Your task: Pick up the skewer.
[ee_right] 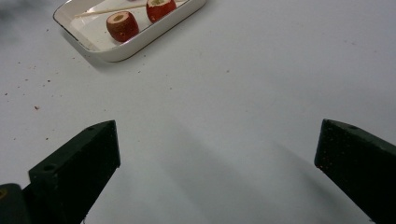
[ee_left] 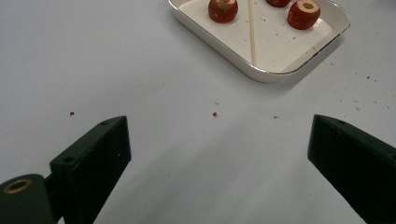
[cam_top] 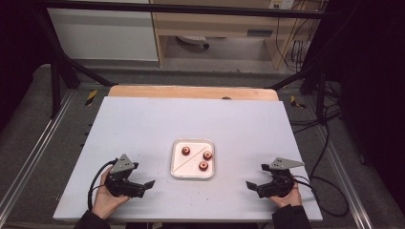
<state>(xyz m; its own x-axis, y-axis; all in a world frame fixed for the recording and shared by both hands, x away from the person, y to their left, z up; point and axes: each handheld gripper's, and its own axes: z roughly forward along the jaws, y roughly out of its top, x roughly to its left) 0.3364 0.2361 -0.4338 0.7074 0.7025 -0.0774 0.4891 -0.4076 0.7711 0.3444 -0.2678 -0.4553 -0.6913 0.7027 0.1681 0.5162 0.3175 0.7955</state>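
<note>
— Why's everything sitting so tidy in the middle?

— So either hand can get at it, I'd guess. The white tray [cam_top: 193,159] lies between the left gripper [cam_top: 149,184] and the right gripper [cam_top: 250,185], well apart from both, with three cored red fruits [cam_top: 203,165] and a thin wooden skewer [cam_top: 183,163] lying aslant inside it.

— And the grippers, holding anything?

— Nothing. Both rest low on the white table [cam_top: 143,124], jaws wide apart, pointed inward at the tray. Looks like the start of threading fruit onto that stick.

— Can you see all three fruits up close?

— Not fully. In the left gripper view one fruit is cut off by the top edge; the right gripper view clips the tray's far side. What the red specks on the table are, I can't tell
</note>
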